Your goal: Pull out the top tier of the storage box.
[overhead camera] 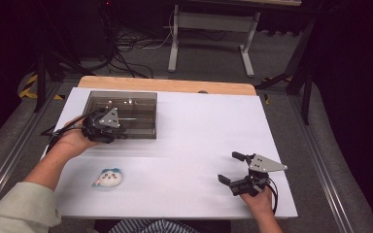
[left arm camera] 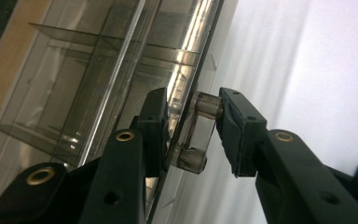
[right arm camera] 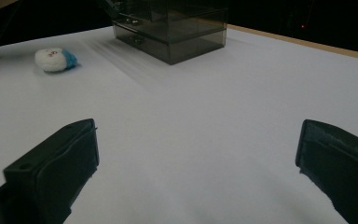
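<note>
Right now your left gripper sits at the front face of the smoked plastic drawer box, in the upper left of the high view, on the white counter. In the left gripper view the drawer handle, a clear bar on 2 round posts, lies between the jaws in the middle of the frame: one jaw is tucked behind the bar against the drawer front, while the other stands just off the posts with a sliver of gap showing, so I judge the gripper not yet clamped on it. The step in hand looks like taking hold of that handle to pull the drawer out. The next move calls for you to close the jaws until both pads bear on the bar, then draw straight back toward the lower edge of the high view, keeping the pull level so the light box does not slide or tip with it. Your right gripper waits in the lower right of the high view, jaws spread wide with nothing between them; the right gripper view shows bare counter in the gap. The small plush toy, white with a blue back, lies on the counter in the lower left, well apart from the box and from both grippers, presumably the thing meant for the drawer.
</note>
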Demonstrator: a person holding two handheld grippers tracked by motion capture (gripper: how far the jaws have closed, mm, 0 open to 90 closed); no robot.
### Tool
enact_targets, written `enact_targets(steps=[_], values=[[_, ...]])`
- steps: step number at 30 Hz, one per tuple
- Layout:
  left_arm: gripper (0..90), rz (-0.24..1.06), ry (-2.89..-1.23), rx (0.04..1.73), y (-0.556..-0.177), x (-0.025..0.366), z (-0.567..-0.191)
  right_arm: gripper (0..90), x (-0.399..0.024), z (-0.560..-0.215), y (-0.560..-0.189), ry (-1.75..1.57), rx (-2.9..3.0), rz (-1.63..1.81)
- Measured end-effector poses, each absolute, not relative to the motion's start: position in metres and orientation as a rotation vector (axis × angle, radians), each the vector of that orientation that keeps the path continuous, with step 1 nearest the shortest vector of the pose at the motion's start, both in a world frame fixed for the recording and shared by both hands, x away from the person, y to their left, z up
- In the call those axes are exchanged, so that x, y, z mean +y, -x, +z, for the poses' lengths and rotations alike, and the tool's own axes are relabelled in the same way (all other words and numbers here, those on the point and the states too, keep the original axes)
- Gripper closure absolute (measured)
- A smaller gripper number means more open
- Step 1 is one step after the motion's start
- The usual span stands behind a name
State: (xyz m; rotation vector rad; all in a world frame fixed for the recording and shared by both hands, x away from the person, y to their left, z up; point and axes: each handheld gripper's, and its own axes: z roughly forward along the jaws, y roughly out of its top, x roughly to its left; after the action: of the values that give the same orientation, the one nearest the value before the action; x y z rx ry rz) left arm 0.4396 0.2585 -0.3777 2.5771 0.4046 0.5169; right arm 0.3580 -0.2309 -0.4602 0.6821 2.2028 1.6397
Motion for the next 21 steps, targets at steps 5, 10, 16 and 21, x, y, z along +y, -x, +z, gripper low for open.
enact_targets(steps=[5,10,16,21], values=[[67.2,0.504,-2.603,0.386,-0.434,0.255,-0.376,0.0,-0.232,-0.460,-0.358,-0.687,2.205,1.642],[68.1,0.491,-2.614,0.372,-0.427,0.253,-0.375,0.0,-0.231,-0.460,-0.358,-0.679,2.205,1.643],[69.1,0.468,-2.627,0.338,-0.417,0.252,-0.374,0.0,-0.231,-0.460,-0.358,-0.680,2.205,1.645],[69.4,0.460,-2.635,0.324,-0.411,0.253,-0.373,0.0,-0.231,-0.460,-0.358,-0.678,2.205,1.646]])
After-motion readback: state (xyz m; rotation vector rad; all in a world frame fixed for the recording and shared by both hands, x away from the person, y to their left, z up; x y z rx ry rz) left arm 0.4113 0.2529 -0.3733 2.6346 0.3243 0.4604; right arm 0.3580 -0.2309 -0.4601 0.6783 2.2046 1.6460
